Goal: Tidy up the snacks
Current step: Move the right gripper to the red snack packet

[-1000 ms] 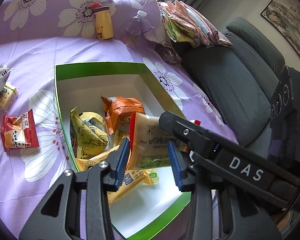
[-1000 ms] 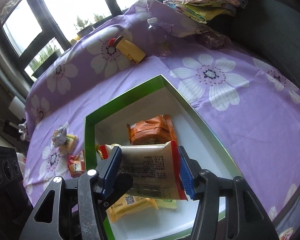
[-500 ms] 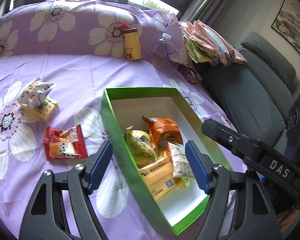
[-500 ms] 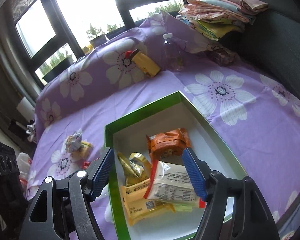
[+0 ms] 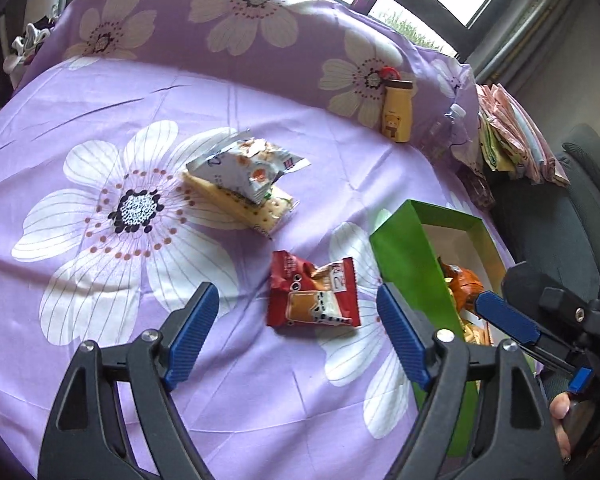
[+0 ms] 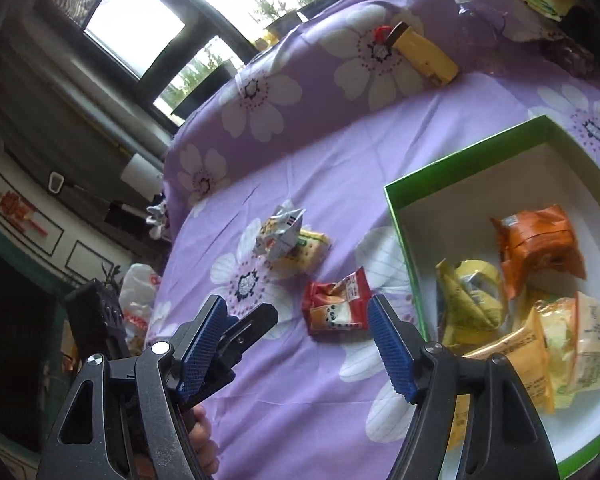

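Observation:
A red snack packet (image 5: 314,296) (image 6: 336,308) lies on the purple flowered cloth, left of the green box (image 5: 408,272) (image 6: 404,224). My left gripper (image 5: 296,336) hovers just short of it, jaws opening, nothing between them. My right gripper (image 6: 296,344) stands open and empty, also aimed at the red packet. Farther off, a silver packet (image 5: 244,168) (image 6: 280,232) rests on a yellow cracker packet (image 5: 260,212) (image 6: 310,248). In the box lie an orange packet (image 6: 540,244), a yellow one (image 6: 468,300), cream ones (image 6: 532,356) and a white red-edged one (image 6: 596,348).
A yellow bottle (image 5: 398,114) and a clear bottle (image 5: 440,132) stand at the far edge of the cloth. Folded cloths (image 5: 516,136) sit on a dark sofa (image 5: 560,216) at the right. The two grippers are close together, side by side.
Both grippers let go of the white red-edged packet, which now lies in the box. Both swung left, away from the box toward the red packet, with their jaws wider.

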